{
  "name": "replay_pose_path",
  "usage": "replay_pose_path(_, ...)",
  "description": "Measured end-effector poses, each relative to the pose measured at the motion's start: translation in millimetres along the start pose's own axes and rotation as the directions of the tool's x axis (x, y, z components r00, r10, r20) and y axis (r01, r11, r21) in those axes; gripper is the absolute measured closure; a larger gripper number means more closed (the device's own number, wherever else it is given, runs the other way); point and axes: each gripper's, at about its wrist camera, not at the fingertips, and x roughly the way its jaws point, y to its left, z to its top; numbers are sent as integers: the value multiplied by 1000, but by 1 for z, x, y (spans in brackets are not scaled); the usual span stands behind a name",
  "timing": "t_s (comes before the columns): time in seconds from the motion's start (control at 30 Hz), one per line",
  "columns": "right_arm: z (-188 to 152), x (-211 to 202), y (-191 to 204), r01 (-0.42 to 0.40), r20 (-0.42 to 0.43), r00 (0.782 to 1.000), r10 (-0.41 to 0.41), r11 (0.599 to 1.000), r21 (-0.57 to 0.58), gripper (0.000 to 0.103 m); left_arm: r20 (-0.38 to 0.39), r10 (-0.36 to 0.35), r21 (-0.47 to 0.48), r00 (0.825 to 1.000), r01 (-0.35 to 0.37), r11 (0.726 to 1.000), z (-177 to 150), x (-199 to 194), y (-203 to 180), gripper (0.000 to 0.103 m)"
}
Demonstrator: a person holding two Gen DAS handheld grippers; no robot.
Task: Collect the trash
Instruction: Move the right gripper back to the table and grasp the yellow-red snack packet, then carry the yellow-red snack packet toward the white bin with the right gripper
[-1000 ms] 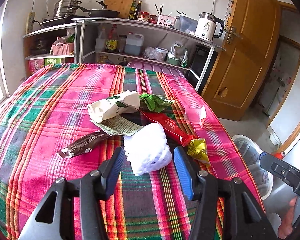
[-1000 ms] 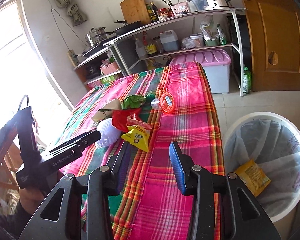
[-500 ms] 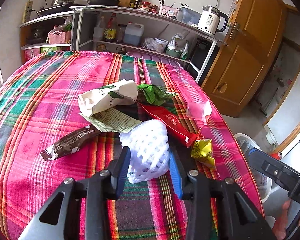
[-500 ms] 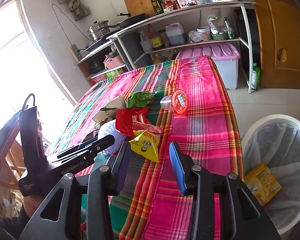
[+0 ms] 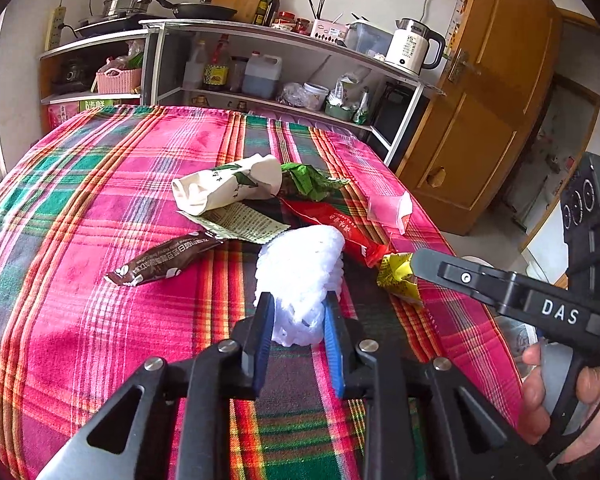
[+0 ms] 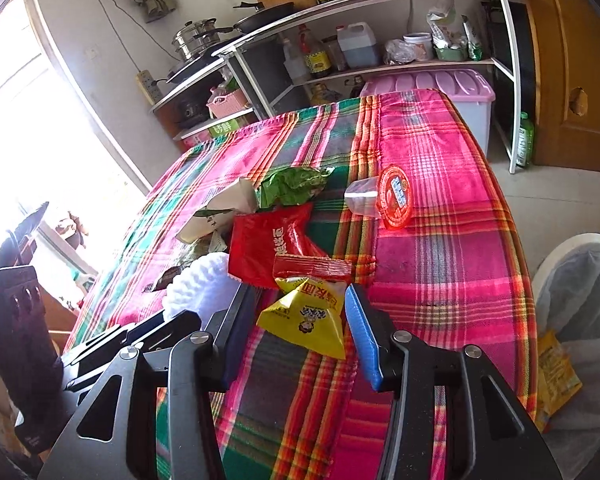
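My left gripper (image 5: 298,314) is shut on a white foam fruit net (image 5: 300,268), squeezing its near end on the plaid tablecloth (image 5: 100,208). My right gripper (image 6: 300,316) is open, its fingers on either side of a yellow triangular snack packet (image 6: 306,322), not touching it; the packet also shows in the left wrist view (image 5: 396,278). Other trash lies in a pile: a red wrapper (image 6: 264,246), a green wrapper (image 6: 292,186), a white paper carton (image 5: 224,184), a brown bar wrapper (image 5: 164,258) and a clear cup with a red lid (image 6: 392,196).
A white bin with a liner (image 6: 580,280) stands on the floor right of the table, a yellow packet (image 6: 556,372) inside it. Kitchen shelves (image 5: 260,80), a pink-lidded storage box (image 6: 428,88) and a wooden door (image 5: 488,100) stand beyond the table.
My left gripper has closed from open onto the foam net. My right gripper has moved forward so its open fingers now flank the yellow packet.
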Motion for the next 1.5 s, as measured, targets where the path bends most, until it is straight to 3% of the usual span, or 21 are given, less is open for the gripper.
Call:
replay_pose_path(0.2, -1, 26, -3, 44, -78, 996, -42, 999, 26, 55, -8, -10, -19, 1000, 10, 1000, -2, 1, 8, 78)
replay_pose_path(0.53, -9, 15, 2, 49, -61, 997, -49, 999, -17, 66, 0, -2, -6, 1000, 2, 1000, -4, -4, 5, 78)
replay_pose_path(0.9, -26, -36, -9, 48, 13, 999, -48, 999, 10, 67, 28, -12, 26, 1000, 11, 1000, -8, -27, -15, 80)
replay_pose_path(1.5, -51, -117, -54, 82, 123, 988, -94, 991, 102, 67, 32, -101, 147, 994, 95, 984, -7, -36, -92, 80)
